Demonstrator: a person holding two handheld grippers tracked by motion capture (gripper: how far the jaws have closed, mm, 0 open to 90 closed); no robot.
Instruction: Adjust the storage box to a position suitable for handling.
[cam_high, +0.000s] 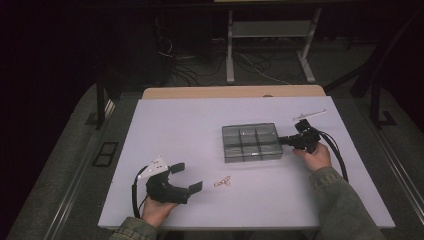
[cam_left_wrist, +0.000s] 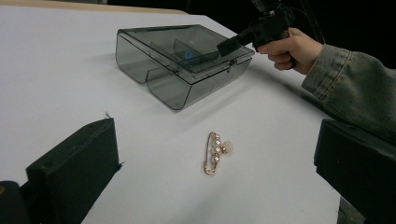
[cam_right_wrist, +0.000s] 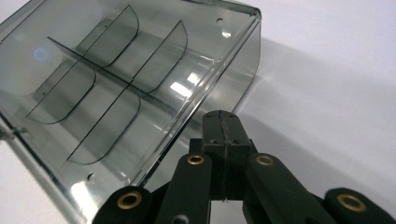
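Dark room all around, with cables on the floor behind a white worktop (cam_high: 175, 125). Sitting on it a bit right of centre is a smoky clear plastic organizer box (cam_high: 251, 142) with curved dividers splitting it into compartments, lid closed as far as I can tell.

Right gripper (cam_high: 288, 141) is held by the person's right hand (cam_high: 315, 155) in a denim sleeve (cam_high: 340, 205), and its fingers (cam_right_wrist: 224, 135) are pressed together, tips right up at the box's right edge. In the right gripper view they look to be touching the rim of the box, but I can't tell if anything is pinched between them.

Left gripper (cam_high: 186, 177) is down at the near left of the worktop, held in the left hand (cam_high: 157, 210), fingers (cam_left_wrist: 74, 158) spread wide apart with nothing between them. Just ahead of it on the bare worktop lies a small gold brooch pin with pearl beads (cam_left_wrist: 215, 151), well apart from the box and not touched by either gripper.
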